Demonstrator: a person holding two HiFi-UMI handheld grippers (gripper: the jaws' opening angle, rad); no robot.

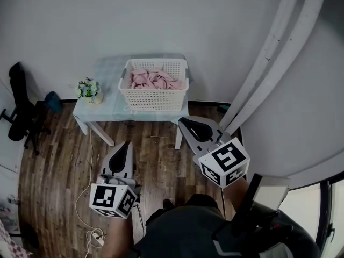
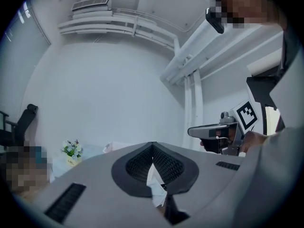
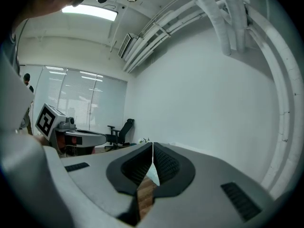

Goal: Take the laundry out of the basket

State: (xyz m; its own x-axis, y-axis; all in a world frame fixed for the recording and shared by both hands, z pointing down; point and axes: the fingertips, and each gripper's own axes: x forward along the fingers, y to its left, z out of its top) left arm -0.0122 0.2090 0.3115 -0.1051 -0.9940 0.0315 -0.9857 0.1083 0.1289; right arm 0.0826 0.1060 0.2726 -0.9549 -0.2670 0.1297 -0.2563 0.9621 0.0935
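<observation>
Pink laundry [image 1: 153,79] lies heaped in a white lattice laundry basket [image 1: 155,98], reaching a little below its rim. The basket stands on a small desk [image 1: 106,71] draped in a pale blue-green cloth and set against a plain white wall [image 1: 177,15]. Just left of the basket, on the same desk, sits a small pot of flowers [image 1: 87,89].

Both claws are held roughly level, well short of the basket, over the floor in front of it. The left claw [image 1: 127,145] is clenched with nothing in it, and its ribbed pads meet at the tip. The right claw [image 1: 187,123] is also clenched and empty, and sits nearer the basket's right front corner. Neither touches the basket or the laundry, so nothing has been taken out yet.

The step in hand looks like the approach. To do it well, the claws should probably open before they reach the basket. They should come in over the rim rather than against the lattice wall, and bite into a raised fold of the pink fabric, not a loose edge. Lifting straight up until the cloth is above the rim should keep the basket from tipping or sliding toward the flowers.

Dark wood plank floor [image 1: 64,160] spreads in front of the basket. A black office chair [image 1: 21,106] stands well left of the basket. A white power strip [image 1: 97,238] and its cord lie on the floor to the near left. Broad white pipes [image 1: 266,63] rise to the right of the basket.
</observation>
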